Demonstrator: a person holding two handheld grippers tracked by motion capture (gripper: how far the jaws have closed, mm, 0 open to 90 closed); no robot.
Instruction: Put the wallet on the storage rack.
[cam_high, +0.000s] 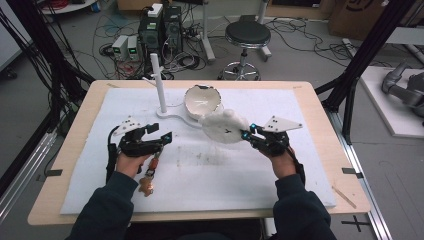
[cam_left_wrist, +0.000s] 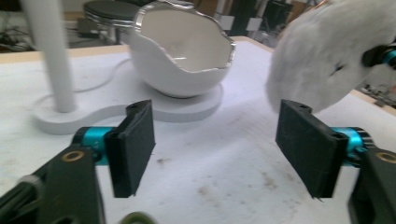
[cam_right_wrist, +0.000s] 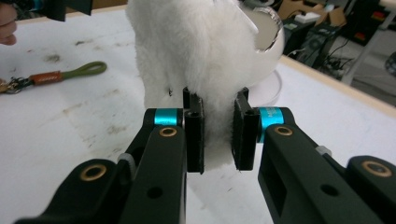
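From the high view, we saw the right gripper (cam_high: 248, 133) pinching a white plush toy (cam_high: 223, 127) by its edge, the toy hanging just in front of the broken-egg-shaped white bowl (cam_high: 202, 100) that sat on a flat white stand (cam_high: 172, 114) with an upright white post (cam_high: 158, 82). The left gripper (cam_high: 161, 132) stood to the left, apart from the toy, its jaws spread and nothing between them. A keychain with a green loop and brown leather tab (cam_high: 152, 167) lay on the white mat (cam_high: 200, 175) covering the desk (cam_high: 75, 150), just below the left hand.

In the left gripper view, we found the left gripper (cam_left_wrist: 215, 144) with its pads wide apart over bare mat (cam_left_wrist: 224, 186). The egg-shaped bowl (cam_left_wrist: 182, 51) stood ahead on its stand (cam_left_wrist: 187, 109), the post (cam_left_wrist: 49, 51) to the left, and the plush toy (cam_left_wrist: 327, 56) up at the right.

In the right gripper view, we saw the right gripper (cam_right_wrist: 218, 133) pressed onto the plush toy (cam_right_wrist: 196, 51), white fur squeezed between the two pads. The bowl (cam_right_wrist: 268, 35) showed behind the toy, and the keychain (cam_right_wrist: 56, 76) lay on the mat (cam_right_wrist: 70, 130) to the left.
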